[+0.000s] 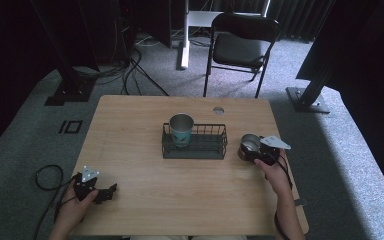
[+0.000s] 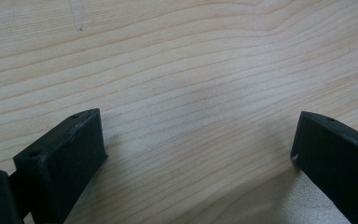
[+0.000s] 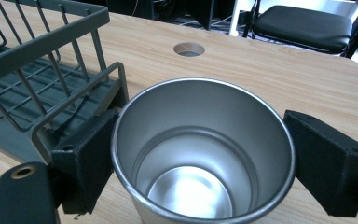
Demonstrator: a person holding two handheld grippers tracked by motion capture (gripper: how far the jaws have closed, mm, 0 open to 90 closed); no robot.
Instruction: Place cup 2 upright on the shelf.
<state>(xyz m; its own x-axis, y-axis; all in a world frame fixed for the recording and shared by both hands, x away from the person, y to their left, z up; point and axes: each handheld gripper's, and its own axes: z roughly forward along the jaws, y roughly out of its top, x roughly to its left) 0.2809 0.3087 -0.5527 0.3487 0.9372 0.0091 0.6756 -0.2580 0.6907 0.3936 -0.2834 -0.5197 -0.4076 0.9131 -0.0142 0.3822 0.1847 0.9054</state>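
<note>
Steel cup (image 3: 203,154) is being pinched upright in my right gripper (image 3: 200,158) beside the wire basket (image 1: 195,150), presumably for loading, while my left gripper (image 2: 200,158) is resting spread.

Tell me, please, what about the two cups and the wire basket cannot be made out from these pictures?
- Steel cup: outer wall and base, cut off by the bottom edge of the right gripper view; too small in the high view.
- Right gripper: whether its fingers press the cup.
- Teal cup: its inside, too small in the high view.
- Wire basket: floor beneath the teal cup, hidden.
</note>
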